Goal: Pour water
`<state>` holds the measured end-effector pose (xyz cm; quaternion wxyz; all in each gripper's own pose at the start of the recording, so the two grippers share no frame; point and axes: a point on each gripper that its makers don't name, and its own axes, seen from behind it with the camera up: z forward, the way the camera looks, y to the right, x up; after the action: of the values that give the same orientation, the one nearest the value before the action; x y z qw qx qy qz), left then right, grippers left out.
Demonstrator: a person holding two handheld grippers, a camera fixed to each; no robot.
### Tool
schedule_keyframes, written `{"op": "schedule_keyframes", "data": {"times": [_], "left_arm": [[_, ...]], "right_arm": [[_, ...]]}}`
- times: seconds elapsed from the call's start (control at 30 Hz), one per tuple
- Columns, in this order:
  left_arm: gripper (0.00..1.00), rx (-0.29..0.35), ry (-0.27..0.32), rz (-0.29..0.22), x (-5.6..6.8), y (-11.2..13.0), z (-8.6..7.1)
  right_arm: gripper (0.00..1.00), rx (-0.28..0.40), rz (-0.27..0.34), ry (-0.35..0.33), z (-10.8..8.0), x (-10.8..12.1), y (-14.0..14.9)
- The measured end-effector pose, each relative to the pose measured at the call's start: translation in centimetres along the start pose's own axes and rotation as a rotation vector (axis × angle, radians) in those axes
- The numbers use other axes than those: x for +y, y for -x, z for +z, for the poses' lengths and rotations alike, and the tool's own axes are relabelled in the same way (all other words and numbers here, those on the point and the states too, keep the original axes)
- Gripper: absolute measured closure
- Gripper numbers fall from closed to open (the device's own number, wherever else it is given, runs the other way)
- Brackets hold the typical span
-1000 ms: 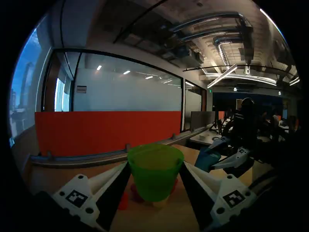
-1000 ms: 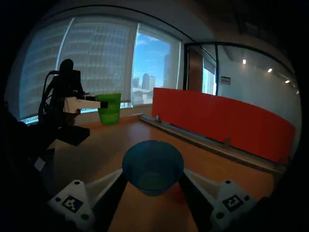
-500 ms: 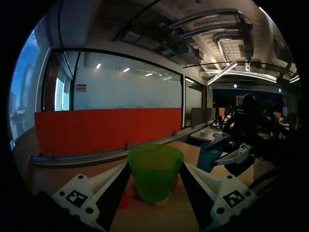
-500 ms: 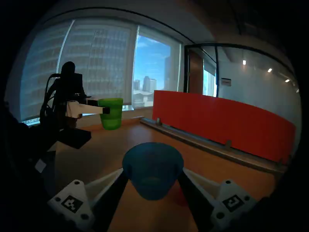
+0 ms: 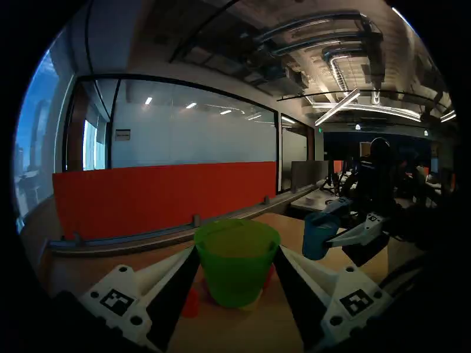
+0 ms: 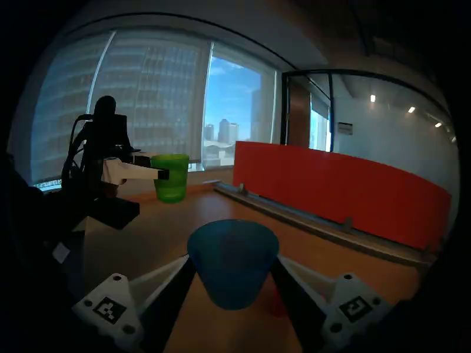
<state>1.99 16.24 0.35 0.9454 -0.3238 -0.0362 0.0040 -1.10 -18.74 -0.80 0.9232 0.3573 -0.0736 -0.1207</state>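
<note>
Since a second ago the blue cup (image 6: 232, 279) has tipped level. The right gripper (image 6: 234, 262) clamps its light, bendy plastic sides; hold gently, mid-wall. The left gripper (image 5: 235, 253) clamps the green cup (image 5: 236, 273), at ten o'clock.

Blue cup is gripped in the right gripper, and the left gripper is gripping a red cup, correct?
Not quite. The left gripper is gripping a green cup, not a red one, as the left gripper view shows. The blue cup is indeed gripped in the right gripper.
</note>
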Motion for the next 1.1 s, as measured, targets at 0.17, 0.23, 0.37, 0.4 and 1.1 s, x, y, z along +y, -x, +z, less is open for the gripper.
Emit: {"op": "schedule_keyframes", "data": {"times": [0.17, 0.23, 0.37, 0.4, 1.1], "left_arm": [[0.15, 0.002, -0.002, 0.021, 0.0, -0.2, -0.1], [0.15, 0.003, -0.004, 0.033, -0.1, -0.3, -0.2], [0.15, -0.001, -0.012, 0.065, -0.2, -0.4, -0.3], [0.15, -0.003, -0.014, 0.074, -0.2, -0.4, -0.3], [0.15, 0.009, -0.05, 0.363, 0.8, -3.8, -0.3]], "right_arm": [[0.11, 0.002, -0.008, -0.006, 0.2, -0.4, -0.2], [0.11, 0.005, -0.009, -0.013, 0.3, -0.6, -0.3], [0.12, 0.013, 0.0, -0.035, 0.6, -1.3, -0.6], [0.12, 0.016, 0.004, -0.041, 0.7, -1.5, -0.8], [0.12, 0.051, 0.04, -0.146, 2.9, -4.9, -1.2]]}}
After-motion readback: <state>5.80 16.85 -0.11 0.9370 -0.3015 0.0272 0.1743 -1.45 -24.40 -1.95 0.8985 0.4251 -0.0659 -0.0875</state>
